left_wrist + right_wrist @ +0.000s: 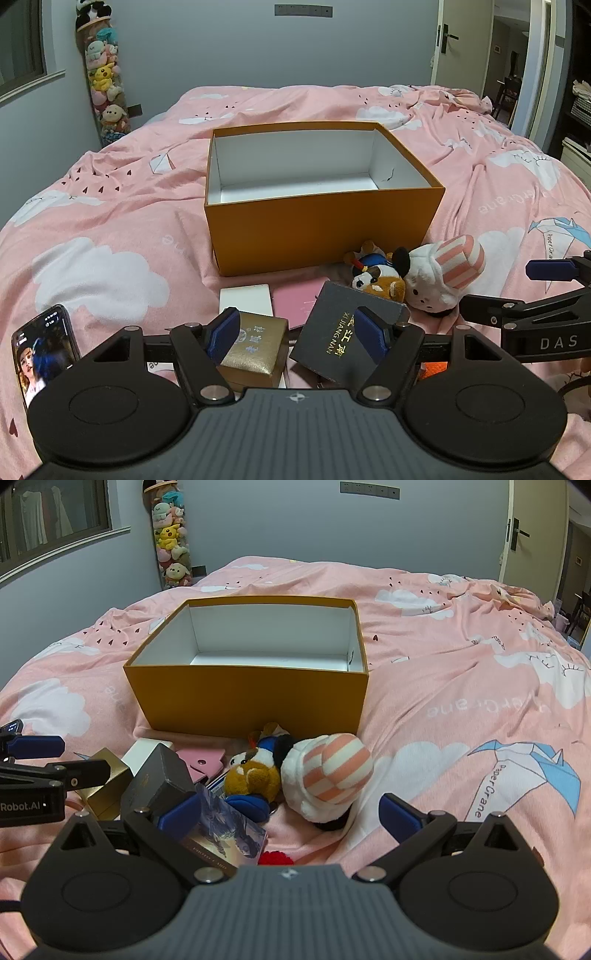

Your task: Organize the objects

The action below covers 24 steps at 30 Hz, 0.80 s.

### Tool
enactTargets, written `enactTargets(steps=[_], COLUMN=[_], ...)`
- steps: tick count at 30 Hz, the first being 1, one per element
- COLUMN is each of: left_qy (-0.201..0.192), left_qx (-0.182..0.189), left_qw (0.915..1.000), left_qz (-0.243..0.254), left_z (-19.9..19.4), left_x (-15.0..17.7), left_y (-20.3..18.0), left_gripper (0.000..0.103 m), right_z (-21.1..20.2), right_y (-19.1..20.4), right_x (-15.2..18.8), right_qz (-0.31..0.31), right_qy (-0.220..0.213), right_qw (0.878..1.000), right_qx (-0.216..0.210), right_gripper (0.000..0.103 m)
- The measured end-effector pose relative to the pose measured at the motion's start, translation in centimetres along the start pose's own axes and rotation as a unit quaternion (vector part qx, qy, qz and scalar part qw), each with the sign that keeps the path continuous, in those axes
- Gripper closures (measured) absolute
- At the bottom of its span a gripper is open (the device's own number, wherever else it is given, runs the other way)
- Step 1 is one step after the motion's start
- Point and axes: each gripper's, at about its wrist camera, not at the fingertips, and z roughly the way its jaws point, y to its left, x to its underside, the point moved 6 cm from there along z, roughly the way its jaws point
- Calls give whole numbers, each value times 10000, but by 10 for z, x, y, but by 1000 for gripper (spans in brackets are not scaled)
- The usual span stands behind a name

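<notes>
An open orange box (pixel 321 229) with a white inside stands empty on the pink bed; it also shows in the right wrist view (pixel 251 698). In front of it lie a gold box (pixel 255 347), a tilted black box (pixel 347 332), a white box (pixel 245 299), a pink case (pixel 295 299), a brown dog plush (pixel 376 278) and a white striped plush (pixel 443 273). My left gripper (pixel 297 332) is open, its fingers over the gold and black boxes. My right gripper (pixel 291 812) is open above a picture card box (pixel 225 830), near the striped plush (pixel 328 775).
A phone (pixel 42 347) with a lit screen lies at the left on the bed. A tall tube of plush toys (pixel 103 74) stands by the far wall. An open door (pixel 480 44) is at the right. A red item (pixel 275 858) lies under my right gripper.
</notes>
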Motion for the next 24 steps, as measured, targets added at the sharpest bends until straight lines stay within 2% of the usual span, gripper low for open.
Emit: enactTargets(steps=[15, 19, 24], left_qy=[77, 253, 482], left_qx=[56, 264, 437], left_qw=[10000, 9992, 9972], left_qz=[-31, -174, -367], left_z=[2, 4, 6], left_x=[0, 2, 3], left_y=[0, 5, 15], left_gripper=[20, 32, 40], right_z=[2, 3, 6], right_y=[0, 0, 1], right_x=[3, 3, 1], right_qz=[54, 74, 69], right_qy=[55, 108, 182], right_qw=[10000, 9999, 9996], right_qx=[-34, -70, -208], right_gripper=[1, 1, 3])
